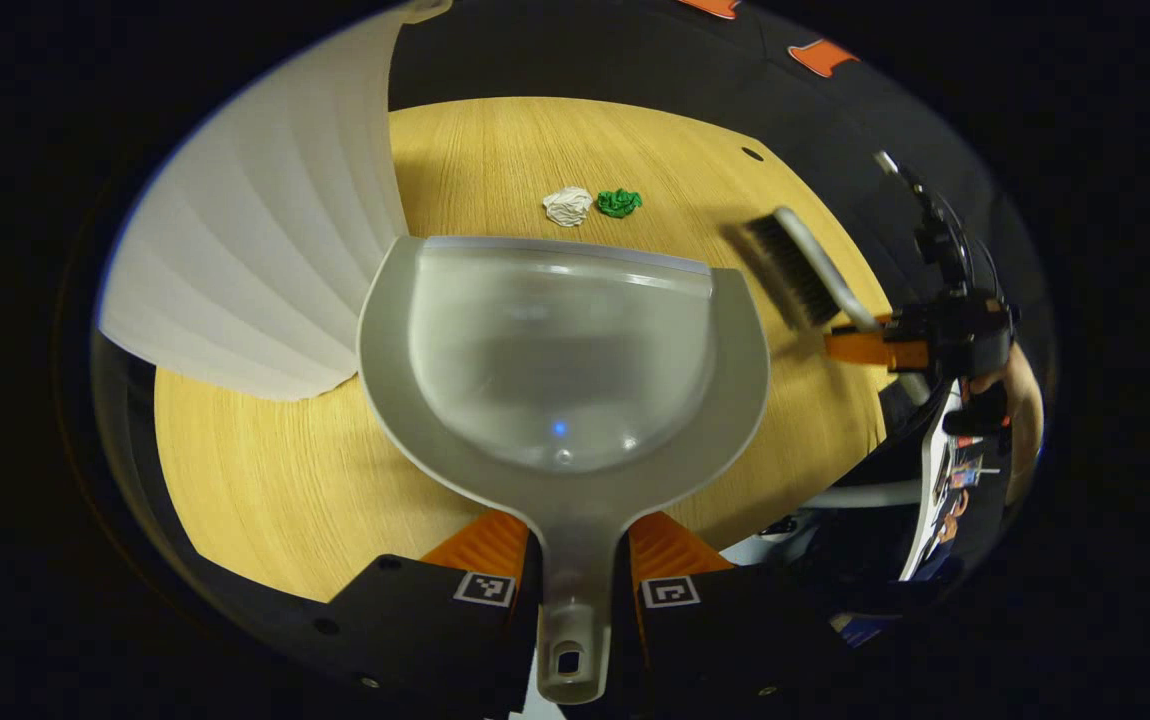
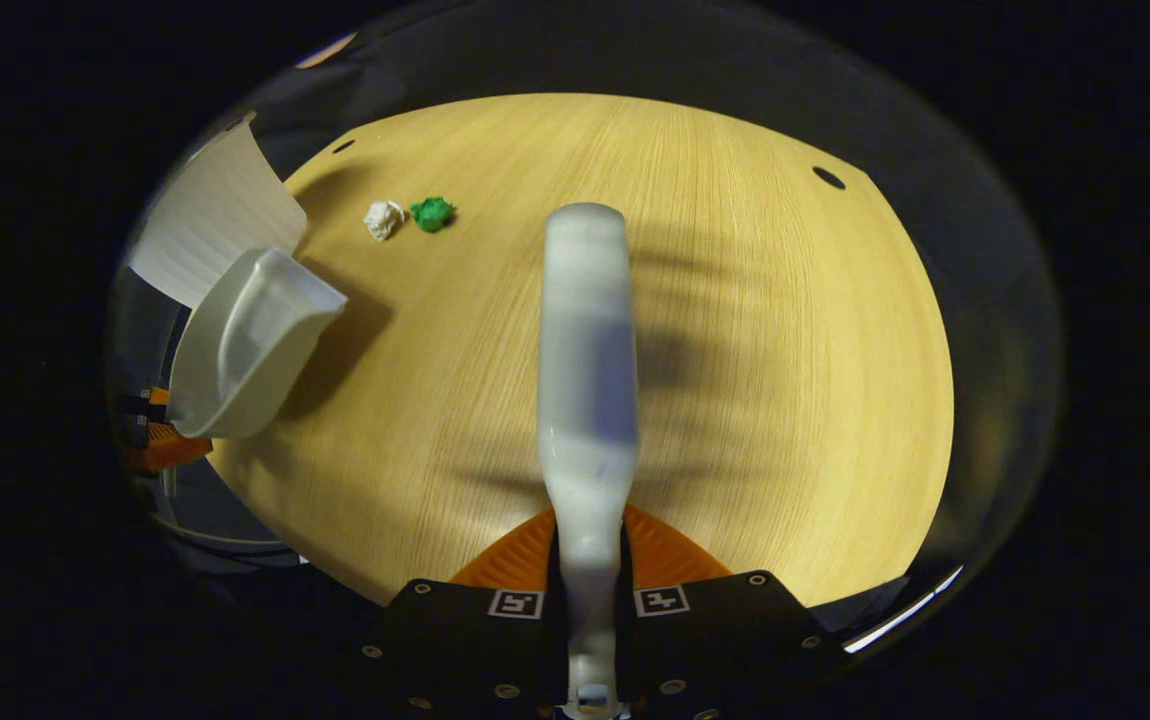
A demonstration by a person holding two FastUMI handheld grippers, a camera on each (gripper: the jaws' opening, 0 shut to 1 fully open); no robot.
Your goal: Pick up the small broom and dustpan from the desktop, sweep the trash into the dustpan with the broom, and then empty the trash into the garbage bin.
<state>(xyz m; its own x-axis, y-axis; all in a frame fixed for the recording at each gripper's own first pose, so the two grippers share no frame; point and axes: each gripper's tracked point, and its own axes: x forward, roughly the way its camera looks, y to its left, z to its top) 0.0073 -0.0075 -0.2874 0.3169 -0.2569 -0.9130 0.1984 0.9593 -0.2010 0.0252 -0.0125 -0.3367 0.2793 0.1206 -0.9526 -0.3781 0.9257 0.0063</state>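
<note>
Dustpan (image 1: 563, 360): pale grey, translucent scoop with a flat front lip and a short handle ending in a hang hole. Held by its handle between both fingers of the left claw (image 1: 575, 565), which is clamped on it; the pan's lip points toward the trash. In the right gripper view the dustpan (image 2: 250, 340) appears at the left edge of the worktop, tilted, casting a shadow on the wood.

Broom (image 2: 585, 400): small, pale grey back and handle, seen from above in the right gripper view, its handle gripped between both fingers of the right claw (image 2: 587, 560), which is closed on it. In the left gripper view the broom (image 1: 805, 270) shows its dark bristles (image 1: 790, 272) at the right side of the worktop, with the right claw (image 1: 880, 345) on the handle and a hand (image 1: 1020, 400) behind it.

Trash, two pieces: a white crumpled wad (image 1: 567, 206) and a green crumpled wad (image 1: 619, 202), lying just beside each other on the worktop, beyond the dustpan's lip and apart from it.

Worktop (image 1: 265, 480): light wood grain, with small dark holes near its far edge.

Garbage bin (image 1: 255, 250): white ribbed wall, at the left of the dustpan, at the worktop's edge.
</note>
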